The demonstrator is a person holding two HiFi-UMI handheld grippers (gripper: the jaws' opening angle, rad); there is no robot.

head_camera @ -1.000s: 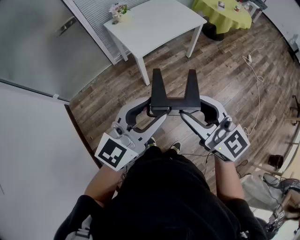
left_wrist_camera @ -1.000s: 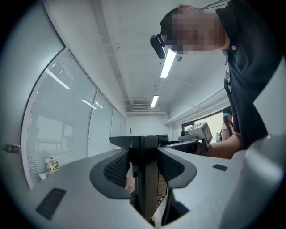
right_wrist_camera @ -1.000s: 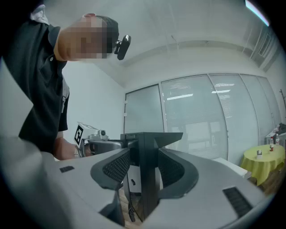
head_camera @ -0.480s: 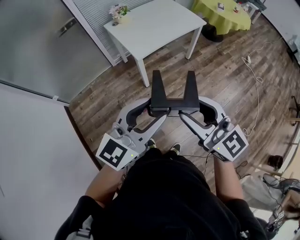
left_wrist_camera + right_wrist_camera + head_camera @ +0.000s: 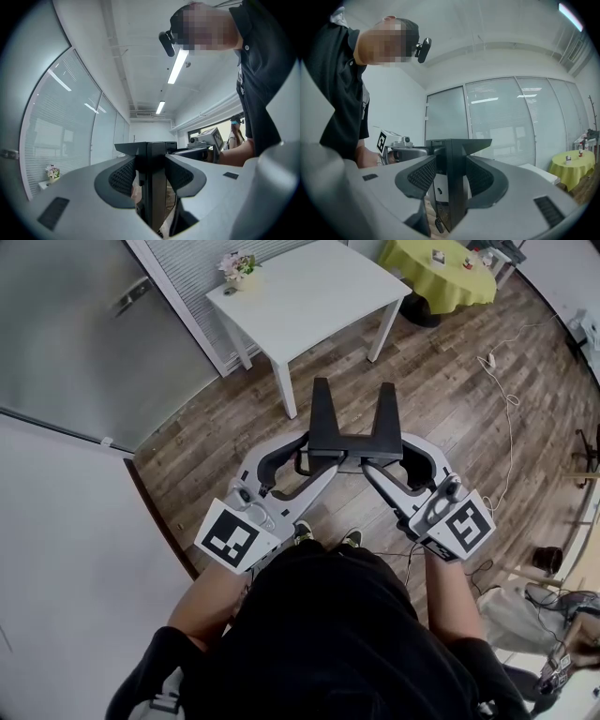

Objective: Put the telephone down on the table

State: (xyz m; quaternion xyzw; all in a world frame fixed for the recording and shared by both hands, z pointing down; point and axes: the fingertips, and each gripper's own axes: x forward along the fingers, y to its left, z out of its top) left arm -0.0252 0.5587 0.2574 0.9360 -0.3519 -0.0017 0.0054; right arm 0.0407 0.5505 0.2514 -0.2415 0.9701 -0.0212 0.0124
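The telephone (image 5: pixel 352 442), a black forked piece with two prongs pointing away from the person, hung in the air between the two grippers, well short of the white table (image 5: pixel 319 292) that stood ahead of the jaw tips. The left gripper (image 5: pixel 307 460) was clamped on the telephone's left end and the right gripper (image 5: pixel 386 461) on its right end. In each gripper view the dark ribbed pads pressed on either side of an upright black slab, so both grips looked firm and neither gripper was empty. Both pointed roughly level, their tips turned in toward each other, with bare wooden floor (image 5: pixel 441 390) below the load. I judged this to be the carrying step: the thing was held but not yet over the table, and nothing had been set down. The next move, as I saw it, called for bringing both grippers forward together until the telephone stood over the open middle of the tabletop, clear of the small pot of flowers (image 5: pixel 237 262) at the far left corner. Then both would have to lower evenly so the base met the top flat, and the jaws should part only once it rested there. Moving one gripper ahead of the other could have twisted the piece or pulled it out of a grip.
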